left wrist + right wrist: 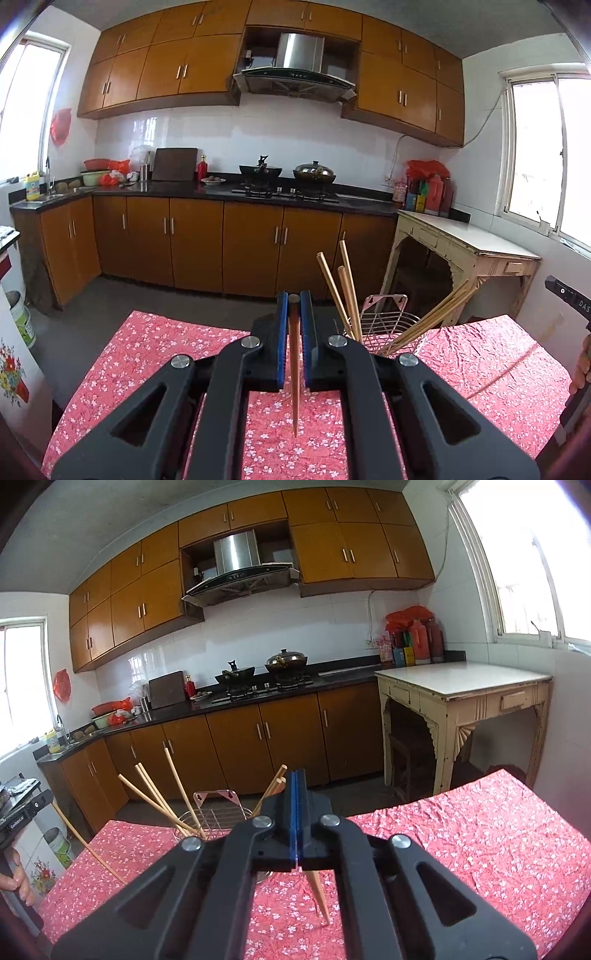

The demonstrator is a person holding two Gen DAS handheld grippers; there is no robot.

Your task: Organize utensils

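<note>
At frame centre the left gripper [294,301] clamps a chopstick [294,369] upright, while only the right wrist view shows the right gripper [297,786] pinching another chopstick [319,893] slanting below its closed jaws.

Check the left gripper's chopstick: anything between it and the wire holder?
No separate obstacle visible. The left gripper grips one chopstick above the tablecloth; the wire holder sits ahead to its right, but chopsticks already inside lean both ways across its mouth.

red floral tablecloth [147,354], orange-brown cabinets [195,243]
</note>
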